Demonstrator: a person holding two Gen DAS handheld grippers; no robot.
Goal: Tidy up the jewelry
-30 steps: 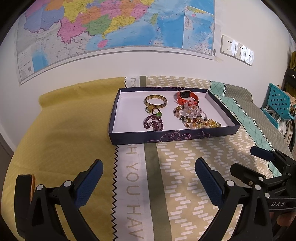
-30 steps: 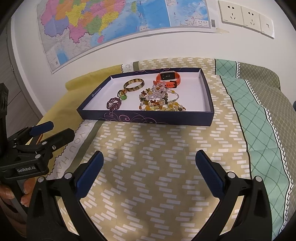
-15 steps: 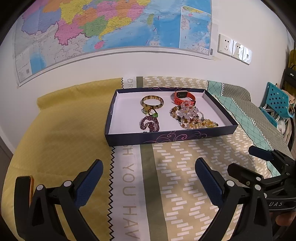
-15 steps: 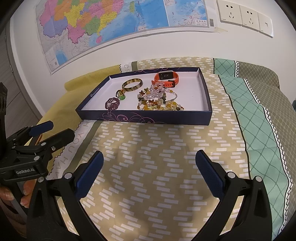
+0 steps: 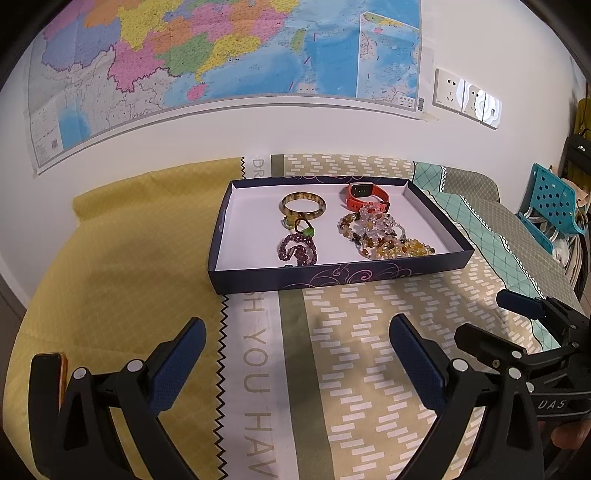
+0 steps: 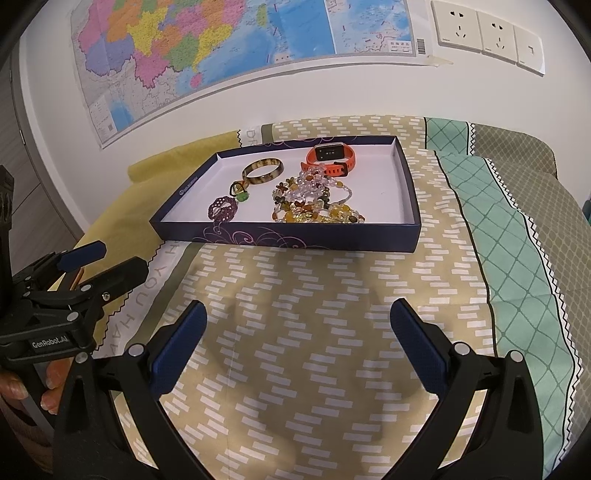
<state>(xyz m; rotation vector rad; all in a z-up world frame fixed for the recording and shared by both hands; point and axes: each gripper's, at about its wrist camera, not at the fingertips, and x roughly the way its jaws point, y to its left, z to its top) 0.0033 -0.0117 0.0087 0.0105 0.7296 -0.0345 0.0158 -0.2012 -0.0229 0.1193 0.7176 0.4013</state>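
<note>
A dark blue tray with a white floor lies on the patterned cloth ahead of both grippers. In it lie an amber bangle, an orange watch, a purple bead bracelet, a small green-stone ring and a heap of yellow and clear bead strands. My left gripper is open and empty, well short of the tray. My right gripper is open and empty too, also short of the tray.
The cloth covers a table against a white wall with a map and sockets. An orange object lies at the near left edge. A blue perforated chair stands at the far right.
Both grippers have drawn back a little and the left view has shifted slightly right; the tray sits a bit farther away. Jaws stay open. Nothing in the tray moved.
</note>
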